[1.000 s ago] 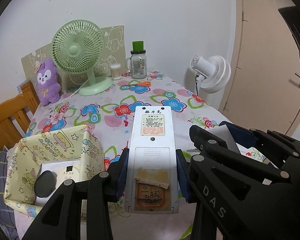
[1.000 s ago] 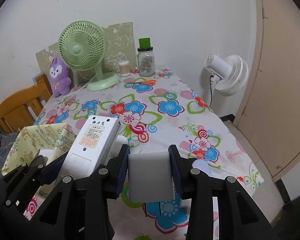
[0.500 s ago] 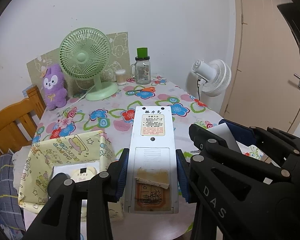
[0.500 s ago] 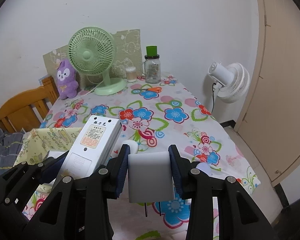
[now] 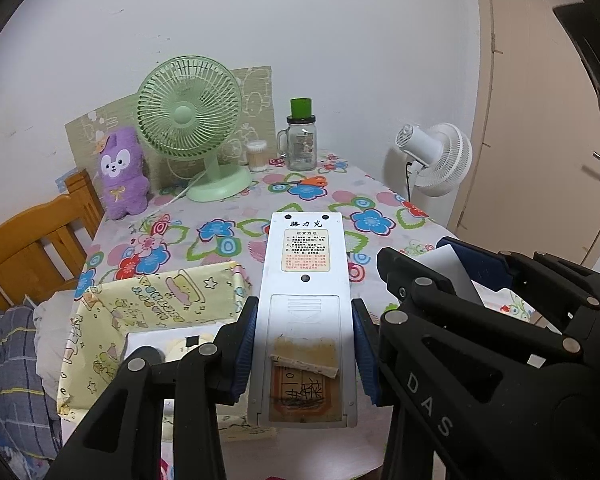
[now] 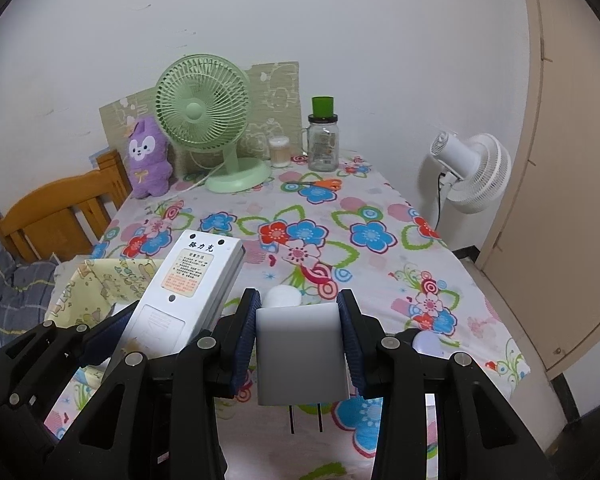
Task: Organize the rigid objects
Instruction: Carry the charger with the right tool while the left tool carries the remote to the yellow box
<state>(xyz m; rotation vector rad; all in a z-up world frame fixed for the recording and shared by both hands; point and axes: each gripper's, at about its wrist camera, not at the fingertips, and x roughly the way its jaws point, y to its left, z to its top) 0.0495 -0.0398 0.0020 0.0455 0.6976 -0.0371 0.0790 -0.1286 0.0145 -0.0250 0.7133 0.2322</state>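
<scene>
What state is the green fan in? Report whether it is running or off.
Off. The green fan shows each blade sharp and unblurred behind its grille in both views.

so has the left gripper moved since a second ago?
Yes. The left gripper, shut on the remote, has pulled back and up: the green fan looks smaller and farther.

A flower-print table (image 6: 380, 216) carries a green fan (image 6: 212, 120), jar (image 6: 323, 142), scissors (image 6: 320, 184) and yellow box (image 5: 156, 300).

A green fan (image 5: 190, 120), purple plush (image 5: 122, 176), glass jar (image 5: 302, 144) and scissors (image 5: 306, 181) stand at the table's far end.
</scene>
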